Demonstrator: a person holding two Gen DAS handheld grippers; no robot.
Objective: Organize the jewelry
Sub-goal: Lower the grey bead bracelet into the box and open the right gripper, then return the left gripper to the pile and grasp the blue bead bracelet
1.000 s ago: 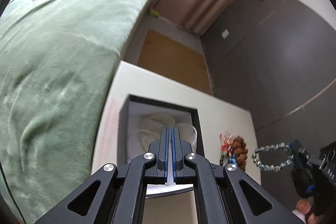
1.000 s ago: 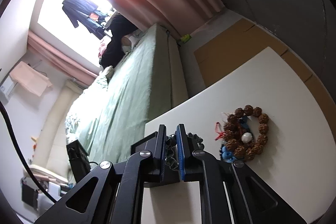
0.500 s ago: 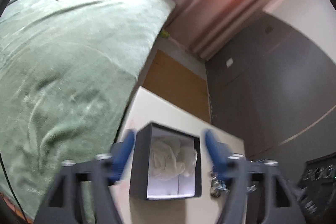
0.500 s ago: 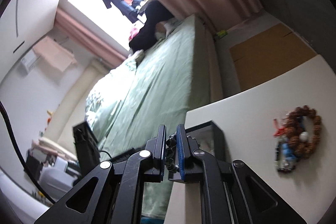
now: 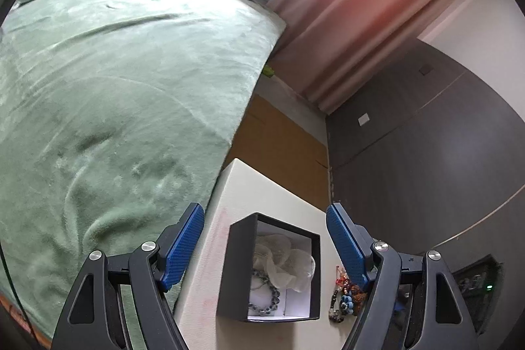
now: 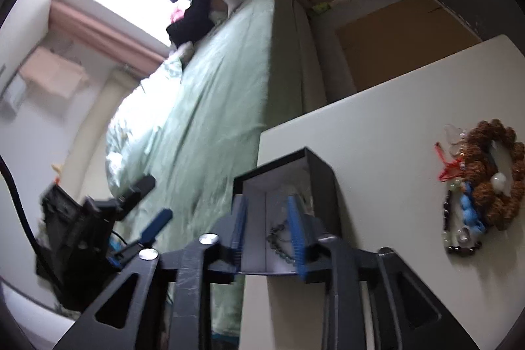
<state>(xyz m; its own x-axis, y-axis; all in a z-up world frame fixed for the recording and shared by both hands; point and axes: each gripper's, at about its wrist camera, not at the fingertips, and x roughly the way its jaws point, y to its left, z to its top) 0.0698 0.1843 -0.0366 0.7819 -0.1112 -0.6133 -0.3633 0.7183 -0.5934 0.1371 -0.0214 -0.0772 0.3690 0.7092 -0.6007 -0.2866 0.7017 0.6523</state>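
A black jewelry box (image 5: pixel 237 264) with a white lining sits on the white table (image 5: pixel 262 195). A grey beaded bracelet (image 5: pixel 265 294) and a sheer pouch (image 5: pixel 285 258) lie inside it. My left gripper (image 5: pixel 265 248) is wide open above and around the box, empty. My right gripper (image 6: pixel 267 230) is open at the box's (image 6: pixel 323 186) front rim, with the bracelet (image 6: pixel 279 241) lying loose between its jaws. A heap of other bracelets (image 5: pixel 344 294), brown seed beads among them (image 6: pixel 489 182), lies right of the box.
A green-covered bed (image 5: pixel 115 94) borders the table's left side. Pink curtains (image 5: pixel 354 9) and a dark wardrobe (image 5: pixel 426 159) stand beyond. A strip of wood floor (image 5: pixel 279 136) lies past the table's far edge.
My right gripper carried the grey bracelet over the box and opened, and the bracelet now lies in the box. My left gripper opened wide and pulled back.
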